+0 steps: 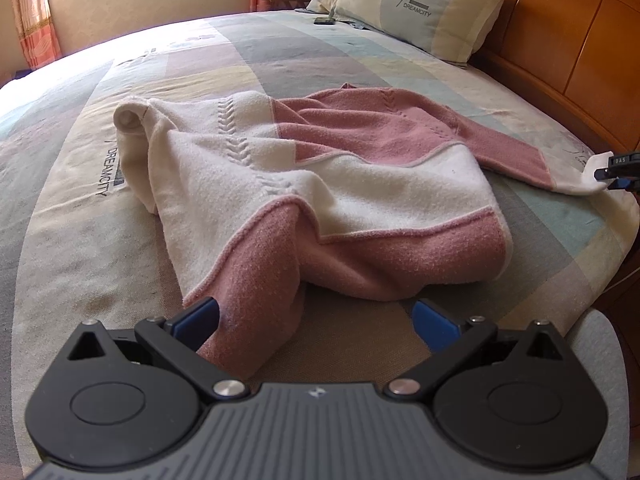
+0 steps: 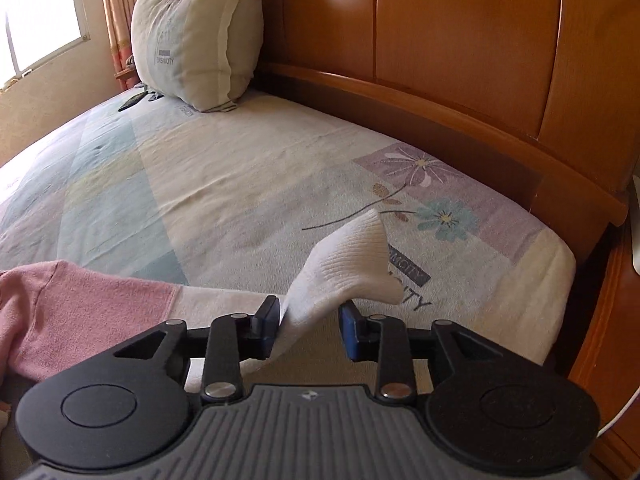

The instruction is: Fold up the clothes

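A pink and white knit sweater [image 1: 320, 168] lies crumpled on the bed. One pink sleeve [image 1: 256, 280] runs toward me and rests between the fingers of my left gripper [image 1: 316, 320], against the left pad. That gripper is open wide. The other sleeve stretches to the right and ends in a white cuff [image 2: 352, 260]. My right gripper [image 2: 310, 322] is shut on this cuff, which stands up off the sheet. In the left wrist view the right gripper [image 1: 612, 172] shows at the far right edge with the cuff in it.
The bed has a pastel patchwork sheet [image 2: 240, 184] and a wooden headboard [image 2: 460, 40]. A pillow [image 1: 424, 4] leans at the head, with a small dark object [image 1: 324, 21] next to it. A wooden nightstand [image 2: 608, 360] stands beside the bed corner.
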